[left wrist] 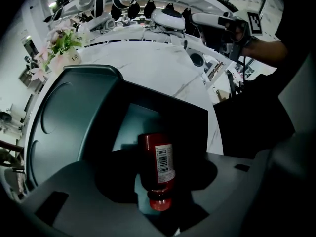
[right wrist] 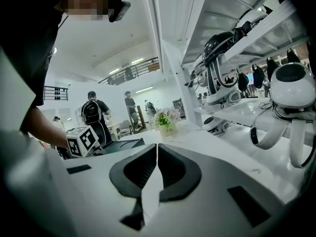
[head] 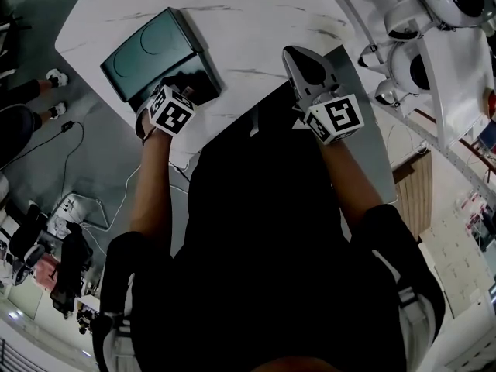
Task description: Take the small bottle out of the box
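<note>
A dark teal box [head: 198, 74] stands open on the white marble table [head: 256, 29], its lid [head: 147, 53] folded back to the left. In the left gripper view the small red bottle [left wrist: 157, 159], with a white barcode label, is inside the box [left wrist: 165, 105], cap toward the camera. My left gripper [left wrist: 160, 194] points steeply down into the box and its pads sit against the bottle's sides. From the head view the bottle is hidden under that gripper [head: 183, 93]. My right gripper [head: 297, 56] rests level over the table, to the right of the box, jaws together with nothing between them [right wrist: 155, 154].
A small pot of flowers [left wrist: 61, 46] stands at the table's far end [right wrist: 168, 122]. White robot bodies fill shelves [head: 434, 22] on the right. People stand in the background [right wrist: 94, 113]. Cables lie on the floor [head: 77, 153] left of the table.
</note>
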The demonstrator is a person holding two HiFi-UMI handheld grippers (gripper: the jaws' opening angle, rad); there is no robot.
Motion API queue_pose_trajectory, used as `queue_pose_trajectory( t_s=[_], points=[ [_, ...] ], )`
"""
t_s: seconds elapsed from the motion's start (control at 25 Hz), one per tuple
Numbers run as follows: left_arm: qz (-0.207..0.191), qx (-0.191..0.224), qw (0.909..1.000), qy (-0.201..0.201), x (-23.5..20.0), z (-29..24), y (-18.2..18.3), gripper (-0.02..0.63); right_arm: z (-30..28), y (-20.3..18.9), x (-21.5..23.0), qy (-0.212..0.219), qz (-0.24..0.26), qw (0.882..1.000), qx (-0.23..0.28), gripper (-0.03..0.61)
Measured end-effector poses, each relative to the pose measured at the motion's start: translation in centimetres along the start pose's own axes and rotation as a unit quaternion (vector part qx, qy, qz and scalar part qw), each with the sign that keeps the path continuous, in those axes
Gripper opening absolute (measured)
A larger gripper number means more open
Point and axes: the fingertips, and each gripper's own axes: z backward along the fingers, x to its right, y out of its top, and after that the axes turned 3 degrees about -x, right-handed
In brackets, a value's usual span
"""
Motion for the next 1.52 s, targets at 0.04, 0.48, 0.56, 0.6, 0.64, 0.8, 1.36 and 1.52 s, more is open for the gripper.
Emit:
queue_pose_trajectory(
  t_s=[0.04,0.48,0.56,0.6,0.64,0.8,1.36,1.52],
  points=[
    [0.005,0.000,1.0000,0.004,-0.1,-0.1,0.0,0.236,0.0,0.0,-0.1,0.000,-0.001,1.000,0.000,0.035],
    [0.031,0.061,0.9977,0.003,-0.5,-0.5,0.5,0.236,0.3,1.5,0.9,-0.020,0.011,1.000,0.019,0.035],
    [0.033,0.082,0.9961,0.008,-1.0,0.2,0.4,0.235,0.5,2.6,1.2,-0.026,0.020,0.999,0.027,0.035],
    [0.040,0.099,0.9943,0.010,-1.3,0.9,0.5,0.235,0.7,3.1,1.2,-0.028,0.025,0.999,0.031,0.035],
    [0.049,0.121,0.9914,0.011,-1.6,1.9,0.7,0.235,0.8,3.7,1.3,-0.030,0.031,0.998,0.034,0.035],
    [0.072,0.243,0.9670,0.023,-3.0,7.9,2.5,0.233,1.1,6.4,1.2,-0.039,0.050,0.996,0.057,0.035],
    [0.080,0.661,0.7357,0.125,-3.0,36.7,2.1,0.233,3.3,17.7,-7.5,0.008,0.117,0.976,0.186,0.035],
    [0.093,0.726,0.6668,0.143,-1.4,42.0,-1.0,0.233,5.3,20.2,-11.2,0.028,0.113,0.969,0.218,0.035]
  ],
)
